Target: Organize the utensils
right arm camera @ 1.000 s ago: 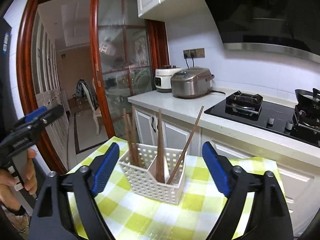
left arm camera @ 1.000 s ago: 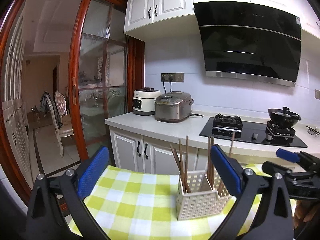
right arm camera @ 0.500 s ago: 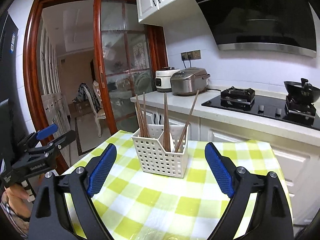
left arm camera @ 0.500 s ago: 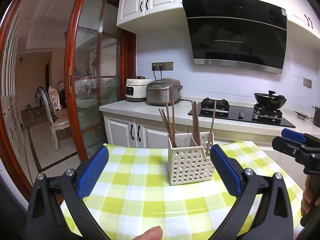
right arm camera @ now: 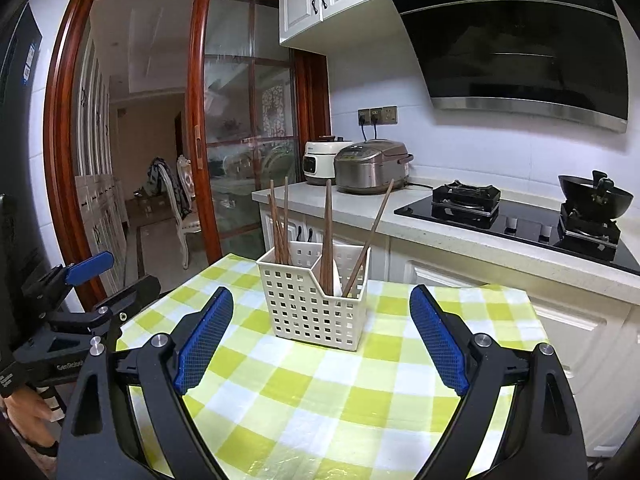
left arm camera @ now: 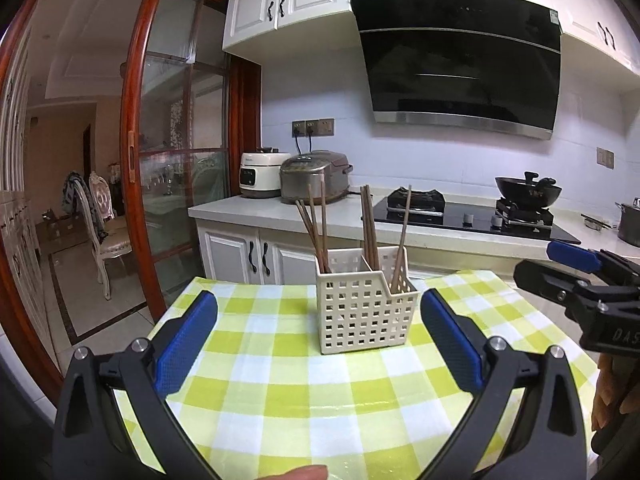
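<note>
Both the left gripper (left arm camera: 318,336) and right gripper (right arm camera: 320,336) gape wide and empty, chopsticks (left arm camera: 316,228) standing sorted in the white basket (left arm camera: 366,312) at 12 o'clock on the table (left arm camera: 280,392); fits done or unstarted.

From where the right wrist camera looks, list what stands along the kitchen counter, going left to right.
White cooker → silver rice cooker → empty gas burner → black wok on the far burner.
</note>
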Tool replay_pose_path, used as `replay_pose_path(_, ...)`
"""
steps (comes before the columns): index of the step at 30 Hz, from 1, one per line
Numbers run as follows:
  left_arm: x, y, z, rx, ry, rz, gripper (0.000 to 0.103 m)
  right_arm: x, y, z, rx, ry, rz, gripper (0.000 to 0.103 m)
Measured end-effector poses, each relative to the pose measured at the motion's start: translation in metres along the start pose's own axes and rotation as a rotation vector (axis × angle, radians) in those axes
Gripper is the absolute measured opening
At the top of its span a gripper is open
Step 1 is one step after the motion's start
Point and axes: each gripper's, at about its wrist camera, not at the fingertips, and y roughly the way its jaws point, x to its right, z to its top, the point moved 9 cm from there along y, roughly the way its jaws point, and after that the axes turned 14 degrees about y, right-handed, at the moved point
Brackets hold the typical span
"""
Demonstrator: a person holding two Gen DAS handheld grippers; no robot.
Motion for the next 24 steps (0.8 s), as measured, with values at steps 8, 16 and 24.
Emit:
replay_pose_path(8, 0.0006, -0.0013, 0.0016, 0.002, -0.011, -0.010, 0.098, 0.0004, 0.0030, -0.0081, -0.019, -0.003, 0.000, 0.085)
replay_pose_path(16, 0.0010, -0.0035, 0.0007, 0.002, -0.017, -0.013, 0.098, -0.0006, -0.0015, -0.0053, -0.006, -0.002, 0.007, 0.085)
replay_pose_path(24, 0.0005, -0.0085, 0.0017, 0.004, -0.026, -0.016, 0.098, 0.0004, -0.0028, -0.0054, -0.006, -0.001, 0.006, 0.085)
